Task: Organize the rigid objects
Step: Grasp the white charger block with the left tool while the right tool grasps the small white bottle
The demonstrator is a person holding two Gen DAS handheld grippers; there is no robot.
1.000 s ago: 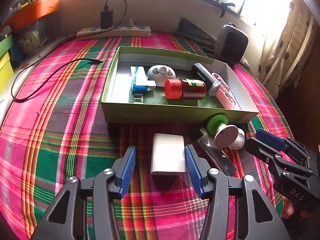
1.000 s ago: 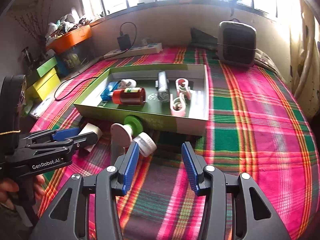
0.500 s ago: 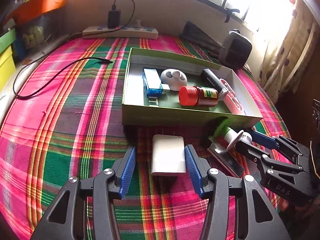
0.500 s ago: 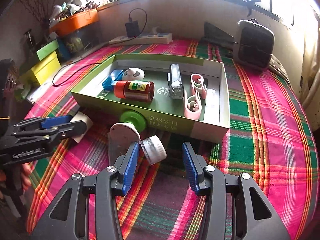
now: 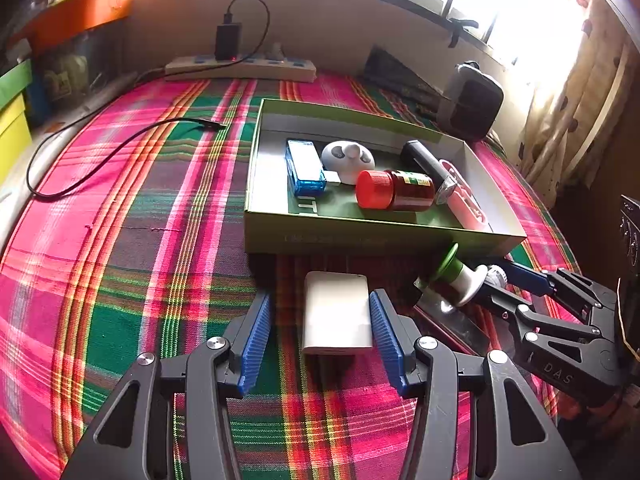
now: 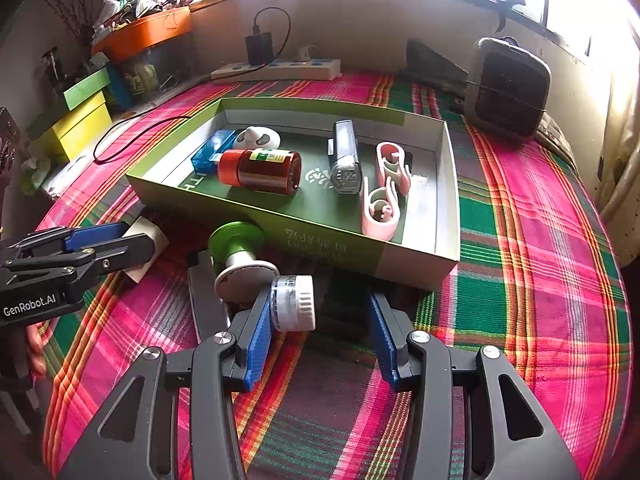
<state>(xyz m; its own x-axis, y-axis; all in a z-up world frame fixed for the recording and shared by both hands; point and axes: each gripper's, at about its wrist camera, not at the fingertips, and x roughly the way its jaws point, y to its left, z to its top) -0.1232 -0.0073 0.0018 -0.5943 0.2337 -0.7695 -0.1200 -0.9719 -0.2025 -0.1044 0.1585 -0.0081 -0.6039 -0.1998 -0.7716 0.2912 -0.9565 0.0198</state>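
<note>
The white block (image 5: 336, 314) lies on the plaid cloth (image 5: 132, 264) just before the green box's (image 5: 360, 236) front edge, between the wide-open left gripper (image 5: 320, 338). The right gripper (image 6: 320, 336) gapes around a small jar (image 6: 292, 302), holding nothing.

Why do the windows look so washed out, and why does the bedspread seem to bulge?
Left wrist view: daylight blows out the window at upper right, and the curtain glows. Right wrist view: same glare along the window. Both views: the fisheye lens curves the plaid cloth and darkens the corners.
</note>
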